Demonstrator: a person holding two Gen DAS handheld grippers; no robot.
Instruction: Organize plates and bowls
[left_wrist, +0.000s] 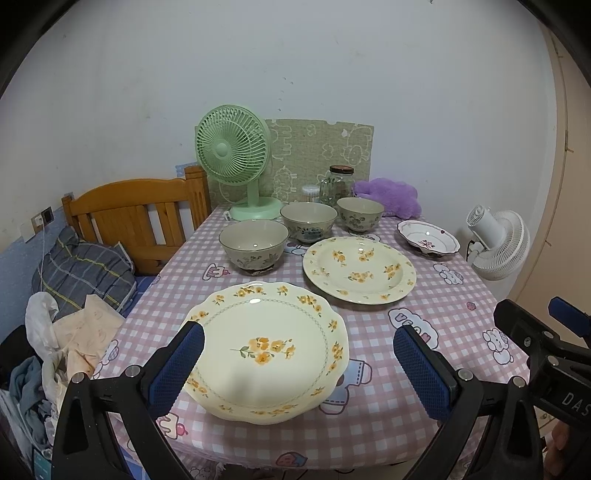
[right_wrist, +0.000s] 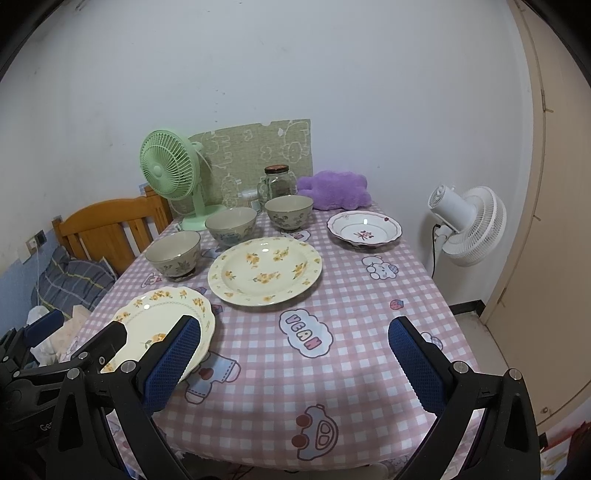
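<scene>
A scalloped cream plate with yellow flowers lies at the table's near edge; it also shows in the right wrist view. A round yellow-flowered plate lies behind it. A small white plate with a red flower sits at the far right. Three grey-green bowls stand in a row at the back. My left gripper is open over the scalloped plate's near right side. My right gripper is open and empty above the cloth.
The table has a pink checked cloth. A green fan, a glass jar and a purple plush stand along the back. A white fan stands off the right edge. A wooden bed frame with clothes is on the left.
</scene>
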